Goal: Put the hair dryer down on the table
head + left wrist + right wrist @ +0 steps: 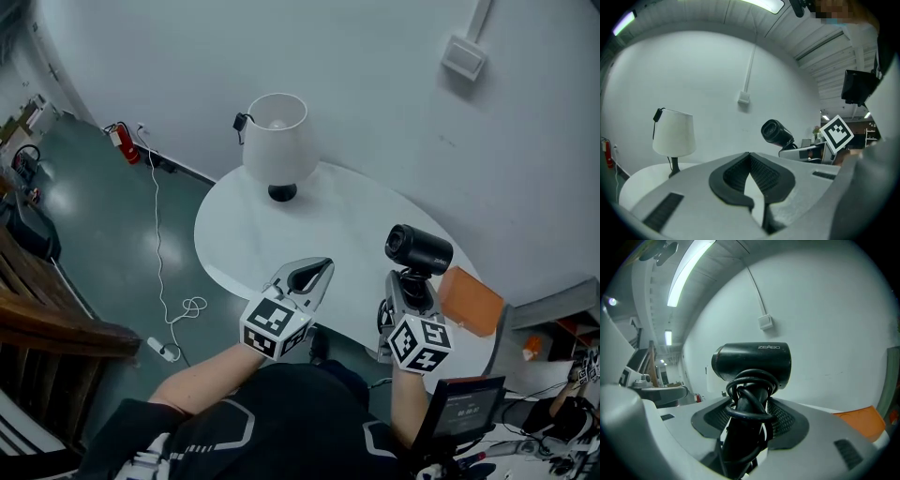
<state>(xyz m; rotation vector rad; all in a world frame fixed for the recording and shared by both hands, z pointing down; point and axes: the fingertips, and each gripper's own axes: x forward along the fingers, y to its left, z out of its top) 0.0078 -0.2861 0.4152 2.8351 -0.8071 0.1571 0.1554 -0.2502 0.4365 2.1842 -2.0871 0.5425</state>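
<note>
A black hair dryer (418, 248) stands upright over the near right part of the round white table (242, 234). My right gripper (410, 282) is shut on its handle. In the right gripper view the dryer's barrel (752, 363) lies crosswise above the jaws, and its black cord (749, 401) is wound round the handle between the pads of my right gripper (745, 423). My left gripper (311, 276) hovers over the table's near edge, to the left of the dryer. Its jaws meet at the tips with nothing between them (750, 157). The dryer (776, 133) shows to its right.
A white table lamp (277, 141) stands at the table's far side. An orange object (472, 300) sits by the table's right edge, and a dark screen (466, 403) is below it. On the floor to the left lie a white cable (173, 309) and a red extinguisher (127, 142).
</note>
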